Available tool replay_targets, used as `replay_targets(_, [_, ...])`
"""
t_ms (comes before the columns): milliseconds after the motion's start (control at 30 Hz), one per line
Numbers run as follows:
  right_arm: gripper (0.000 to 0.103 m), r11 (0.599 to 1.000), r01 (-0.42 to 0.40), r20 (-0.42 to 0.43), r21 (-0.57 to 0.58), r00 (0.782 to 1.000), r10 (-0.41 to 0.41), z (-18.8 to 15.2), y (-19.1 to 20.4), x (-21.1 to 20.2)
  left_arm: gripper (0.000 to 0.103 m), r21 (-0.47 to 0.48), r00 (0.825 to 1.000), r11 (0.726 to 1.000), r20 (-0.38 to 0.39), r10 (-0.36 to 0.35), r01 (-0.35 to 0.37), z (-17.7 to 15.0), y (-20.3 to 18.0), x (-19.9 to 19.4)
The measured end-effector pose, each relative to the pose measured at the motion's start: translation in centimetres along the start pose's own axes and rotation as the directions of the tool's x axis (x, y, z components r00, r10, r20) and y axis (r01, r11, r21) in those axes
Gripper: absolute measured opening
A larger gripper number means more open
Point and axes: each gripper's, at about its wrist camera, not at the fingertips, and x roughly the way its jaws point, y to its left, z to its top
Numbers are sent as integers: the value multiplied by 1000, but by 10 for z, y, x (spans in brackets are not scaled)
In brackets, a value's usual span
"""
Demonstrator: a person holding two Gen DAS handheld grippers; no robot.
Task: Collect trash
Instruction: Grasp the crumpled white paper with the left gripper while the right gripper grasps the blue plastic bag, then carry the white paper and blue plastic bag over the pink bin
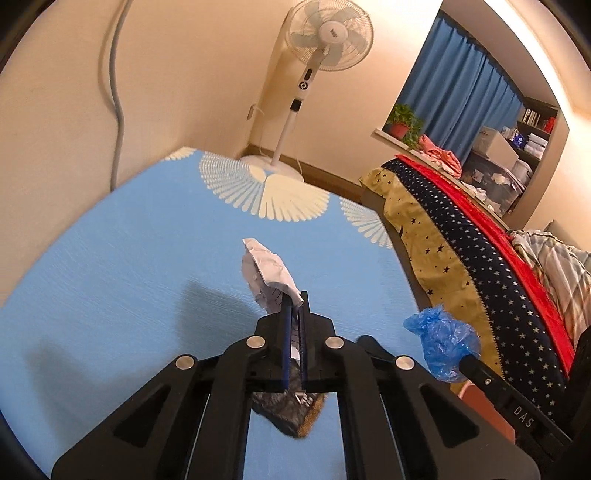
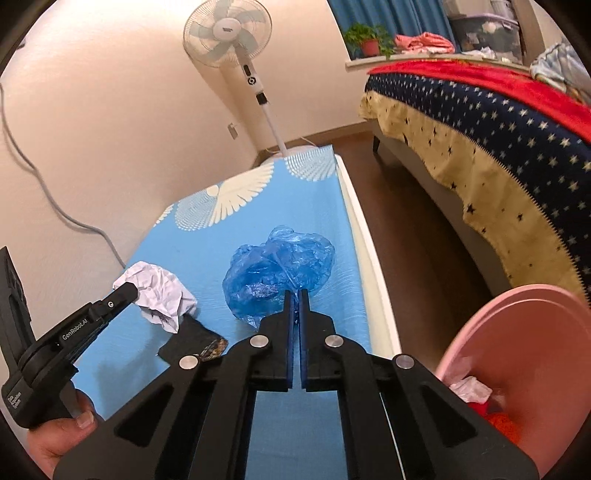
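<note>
While the bed (image 2: 498, 147) with its starry cover fills the right side of the room and a standing fan (image 2: 229, 31) stands against the far wall, the blue patterned counter (image 1: 129, 258) carries the work. A pink bin (image 2: 517, 350) sits low beside the counter, with scraps inside. The right gripper (image 2: 295, 295) has its jaws pinching a crumpled blue plastic bag (image 2: 280, 266), lifted just above the counter. The left gripper (image 1: 294, 301) has its jaws pinching a crumpled white paper (image 1: 267, 271), also raised. A dark wrapper (image 1: 288, 410) lies on the counter beneath the left gripper.
</note>
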Motion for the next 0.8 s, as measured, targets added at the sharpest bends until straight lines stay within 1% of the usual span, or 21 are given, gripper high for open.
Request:
replay_targets(200, [2,1000,15,30,-22,999,-14,-2,0,-38,3,45,1000,999,16,-4,3,-3,-20,-33])
replay_targets(367, [2,998,43,58,-47,997,-40,-5,-3,-74,3,87,1000,996,21,-20,18,-10,-42,-61])
replay_targets(600, [2,991,119,101,-64,989,-112,-11,-19,-126,3,177,998,983,21,-62,57,-28,-75,-101])
replay_targets(800, [2,983,171,139,-69,977,-160,-16,-36,-164,3,229,996,970,-2,-88,86,-45,-94,-117])
